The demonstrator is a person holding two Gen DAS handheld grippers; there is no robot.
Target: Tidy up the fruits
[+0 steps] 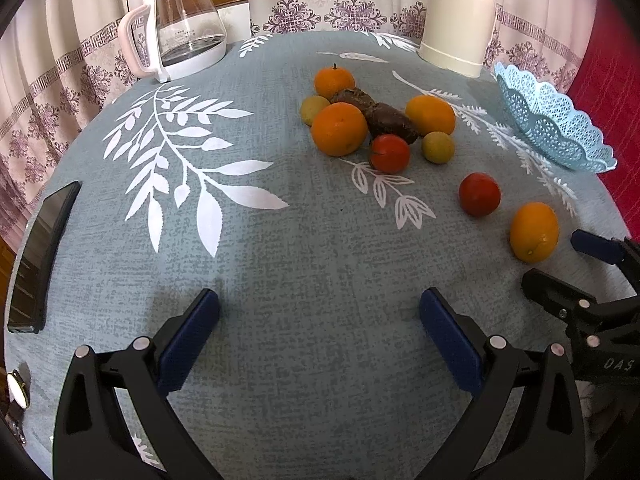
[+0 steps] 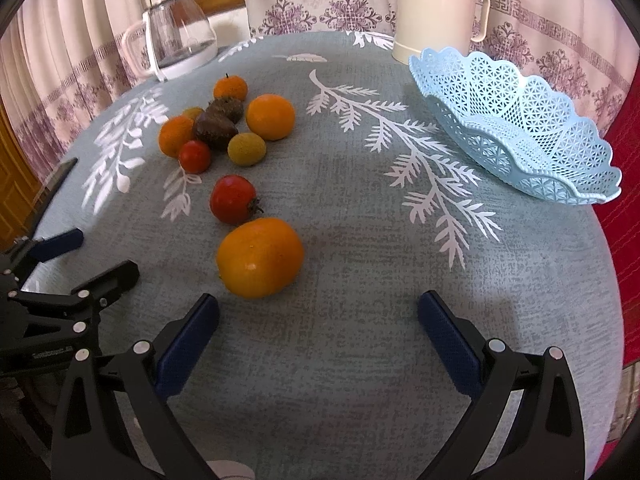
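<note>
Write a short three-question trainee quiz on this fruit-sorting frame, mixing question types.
1. True or false: the blue lattice basket already holds fruit.
2. Multiple choice: the fruit nearest the right gripper is A) a red tomato, B) the lone orange, C) a green fruit.
3. Fill in: both the left gripper and the right gripper are ____ and hold nothing.

Key: 1 false, the basket shows no fruit; 2 B; 3 open.
</note>
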